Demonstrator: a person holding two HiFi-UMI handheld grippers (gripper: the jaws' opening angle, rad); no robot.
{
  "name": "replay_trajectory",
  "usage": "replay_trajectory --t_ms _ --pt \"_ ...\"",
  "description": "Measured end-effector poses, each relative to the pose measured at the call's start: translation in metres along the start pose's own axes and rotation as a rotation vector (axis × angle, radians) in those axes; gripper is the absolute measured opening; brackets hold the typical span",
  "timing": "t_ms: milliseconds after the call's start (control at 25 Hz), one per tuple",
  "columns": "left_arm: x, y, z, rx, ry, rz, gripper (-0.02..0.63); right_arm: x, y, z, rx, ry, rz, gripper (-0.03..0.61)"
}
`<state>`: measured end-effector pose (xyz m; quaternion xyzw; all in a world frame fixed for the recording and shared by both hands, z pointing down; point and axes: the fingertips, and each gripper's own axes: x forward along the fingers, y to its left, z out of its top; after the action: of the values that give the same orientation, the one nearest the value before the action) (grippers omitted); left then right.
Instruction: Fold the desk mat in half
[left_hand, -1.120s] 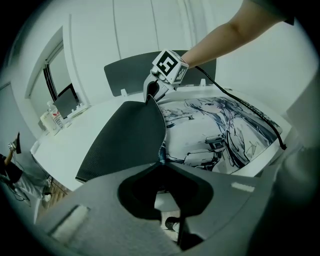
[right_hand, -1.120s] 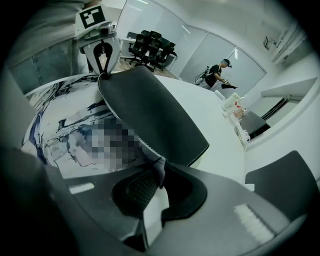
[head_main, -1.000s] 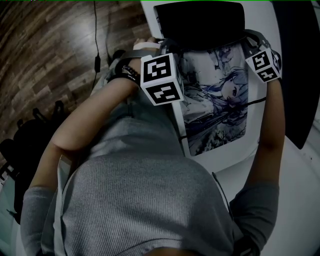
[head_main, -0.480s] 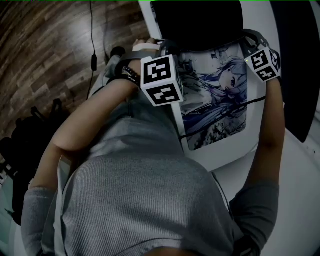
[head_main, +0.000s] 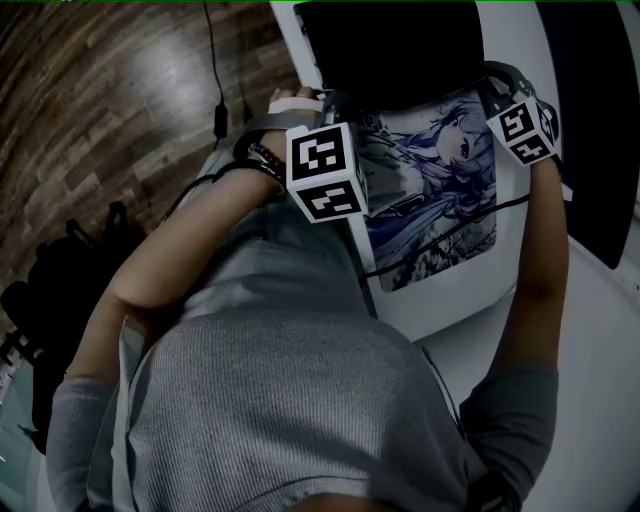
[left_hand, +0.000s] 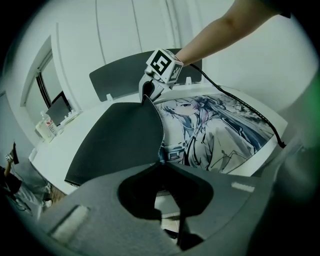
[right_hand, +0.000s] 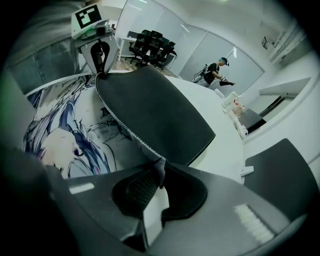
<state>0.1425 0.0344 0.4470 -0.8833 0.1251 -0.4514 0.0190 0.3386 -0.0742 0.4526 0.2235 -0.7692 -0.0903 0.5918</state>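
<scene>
Pinching two corners of the desk mat, one in the clamped left claw, one in the clamped right claw, holding its black-backed half over the printed half on the worktop, risking a crooked fold through slipping or uneven pulling.

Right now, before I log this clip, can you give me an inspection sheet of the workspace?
Surface: white table, with the mat lying on it.
Job's things: rectangular desk mat with printed anime artwork; one end is lifted and curled over, black underside showing; fold not finished.
Clutter: small items at the table's far edge, too small to tell.
Grippers: left gripper and right gripper are each shut on a corner of the lifted mat edge.
Cables: thin black cable crosses the printed face; second black cable lies on the floor.
Surroundings: wood-plank floor, black office chairs, a person far off.
</scene>
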Motion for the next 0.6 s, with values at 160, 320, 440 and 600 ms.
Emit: replay_trajectory --t_ms 160,320,440,600 --pt "-0.001 -0.006 0.003 0.004 0.0 -0.015 0.029 -0.005 0.005 -0.004 0.003 0.023 -0.017 0.009" --pt "-0.001 -0.01 0.003 0.016 -0.011 -0.045 0.031 -0.006 0.007 -0.003 0.022 0.032 -0.033 0.009" --pt "-0.001 -0.011 0.005 0.03 -0.023 -0.058 0.031 -0.01 0.006 0.003 0.025 0.021 -0.019 0.009" --pt "-0.001 -0.024 0.007 0.048 -0.013 -0.067 0.031 -0.013 0.015 -0.01 0.026 0.039 -0.016 0.009"
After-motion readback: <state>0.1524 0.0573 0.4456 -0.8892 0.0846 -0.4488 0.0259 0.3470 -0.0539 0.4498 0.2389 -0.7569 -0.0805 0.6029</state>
